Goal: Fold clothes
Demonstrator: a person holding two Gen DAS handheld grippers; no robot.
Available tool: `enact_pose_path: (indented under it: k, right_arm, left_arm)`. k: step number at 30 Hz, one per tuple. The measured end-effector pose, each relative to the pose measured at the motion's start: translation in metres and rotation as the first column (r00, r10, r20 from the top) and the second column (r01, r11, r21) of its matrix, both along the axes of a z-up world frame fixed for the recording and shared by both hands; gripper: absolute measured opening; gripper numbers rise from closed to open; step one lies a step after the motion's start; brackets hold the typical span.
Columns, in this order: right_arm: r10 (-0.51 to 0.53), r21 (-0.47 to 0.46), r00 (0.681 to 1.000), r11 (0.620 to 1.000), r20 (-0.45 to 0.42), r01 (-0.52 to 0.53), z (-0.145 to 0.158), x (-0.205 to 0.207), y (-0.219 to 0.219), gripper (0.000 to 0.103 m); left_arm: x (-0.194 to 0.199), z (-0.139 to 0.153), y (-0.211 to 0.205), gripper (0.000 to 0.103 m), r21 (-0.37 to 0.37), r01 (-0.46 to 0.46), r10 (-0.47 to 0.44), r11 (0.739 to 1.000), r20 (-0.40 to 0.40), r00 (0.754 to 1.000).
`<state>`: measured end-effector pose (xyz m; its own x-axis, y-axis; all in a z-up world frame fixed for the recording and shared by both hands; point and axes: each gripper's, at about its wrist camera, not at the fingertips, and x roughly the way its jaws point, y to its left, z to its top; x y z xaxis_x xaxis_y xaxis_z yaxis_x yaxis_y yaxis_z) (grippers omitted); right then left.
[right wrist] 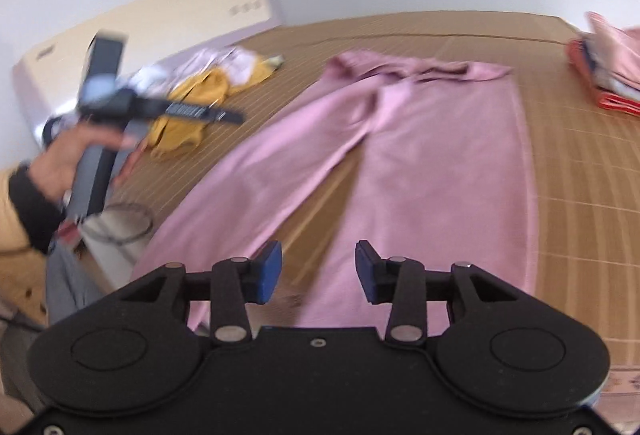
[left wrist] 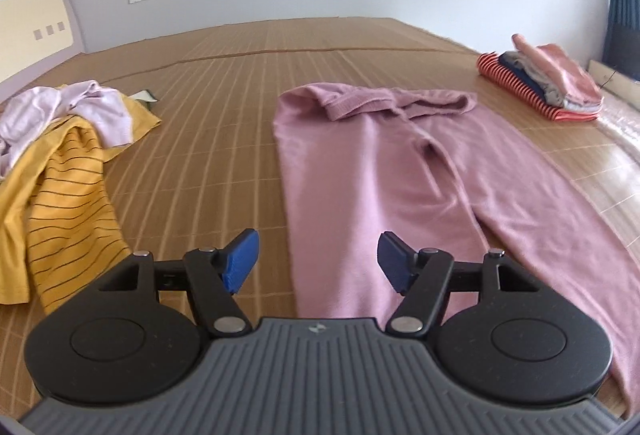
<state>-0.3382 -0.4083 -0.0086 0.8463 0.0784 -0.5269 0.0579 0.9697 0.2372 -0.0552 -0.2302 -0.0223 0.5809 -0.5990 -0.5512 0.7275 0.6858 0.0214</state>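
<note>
The pink trousers (left wrist: 372,171) lie spread flat on the bamboo mat (left wrist: 208,123), waistband (left wrist: 400,103) at the far end, the two legs running toward the cameras with a wedge of mat showing between them. The left gripper (left wrist: 316,261) hangs above the near end of one leg, jaws released with nothing between them. The right gripper (right wrist: 318,273) hovers over the other leg's near end, jaws also apart and empty.

The step in hand looks like laying one leg over the other. To do it well, each gripper should pinch a single leg at matching points along its outer edge, carry it across level, and line up the seams before letting go, so no crease forms at the crotch.

A yellow striped top (left wrist: 60,203) and pale garment (left wrist: 60,111) sit heaped beside the trousers, near but apart. A folded stack (left wrist: 544,83) rests well clear at the far corner. Nothing lies on the trousers.
</note>
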Motion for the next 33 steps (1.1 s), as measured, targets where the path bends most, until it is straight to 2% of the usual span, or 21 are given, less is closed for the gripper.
enact_pose_path:
  k: [3,8,12,13,14,16,19,21,23,24,26,28,31,33]
  right_arm:
    - [-0.022,0.007,0.999,1.000,0.032,0.022,0.016,-0.001,-0.018,0.045]
    - [0.001,0.001,0.994,1.000,0.106,-0.001,0.067,0.023,-0.038,0.063]
    - [-0.034,-0.020,0.990,0.999,0.135,0.037,0.108,0.078,-0.061,0.063]
    - [-0.044,-0.021,0.988,0.999,0.147,0.048,0.117,0.095,-0.069,0.062]
    - [-0.051,-0.006,0.987,0.999,0.155,0.052,0.124,0.117,-0.079,0.056]
    - [-0.056,0.013,0.990,0.998,0.131,0.055,0.129,0.159,-0.099,0.052]
    - [-0.082,-0.018,0.996,0.996,0.035,0.082,0.116,0.227,-0.125,0.052]
    - [-0.098,-0.077,0.992,0.993,-0.079,0.092,0.099,0.268,-0.137,0.052]
    - [-0.093,-0.093,0.983,0.993,-0.161,0.078,0.082,0.302,-0.153,0.049]
    - [-0.093,-0.050,0.981,0.995,-0.169,0.086,0.074,0.312,-0.163,0.046]
    - [-0.120,-0.026,0.975,0.993,-0.189,0.117,0.058,0.320,-0.174,0.039]
    - [-0.130,-0.026,0.972,0.992,-0.197,0.127,0.044,0.322,-0.177,0.039]
    - [-0.077,0.014,0.984,0.997,-0.163,0.080,0.025,0.315,-0.181,0.038]
    - [-0.045,0.046,0.987,0.998,-0.154,0.053,0.018,0.310,-0.191,0.038]
  left_arm:
    - [-0.001,0.002,-0.006,0.071,-0.002,0.026,-0.026,1.000,0.010,1.000]
    - [0.007,0.019,-0.019,0.071,-0.031,0.063,-0.062,0.998,0.032,0.998]
    - [0.030,0.044,-0.043,0.071,-0.056,0.047,-0.044,0.997,0.060,0.997]
    - [0.037,0.049,-0.053,0.071,-0.050,0.042,-0.039,0.998,0.071,0.997]
    - [0.045,0.052,-0.065,0.071,-0.034,0.041,-0.038,0.999,0.078,0.996]
    - [0.063,0.052,-0.094,0.071,0.002,0.036,-0.036,0.999,0.079,0.996]
    - [0.091,0.040,-0.135,0.071,0.065,0.060,-0.062,0.996,0.035,0.997]
    - [0.106,0.027,-0.159,0.071,0.095,0.069,-0.070,0.993,0.003,0.998]
    - [0.118,0.014,-0.178,0.071,0.115,0.078,-0.077,0.990,-0.014,0.997]
    - [0.124,0.007,-0.188,0.071,0.127,0.085,-0.083,0.988,-0.023,0.996]
    - [0.132,-0.005,-0.201,0.071,0.144,0.111,-0.107,0.983,-0.038,0.994]
    - [0.137,-0.016,-0.213,0.071,0.168,0.144,-0.140,0.975,-0.033,0.990]
    - [0.143,-0.030,-0.229,0.071,0.212,0.175,-0.177,0.961,-0.011,0.984]
    - [0.152,-0.033,-0.237,0.071,0.203,0.173,-0.177,0.964,-0.001,0.984]
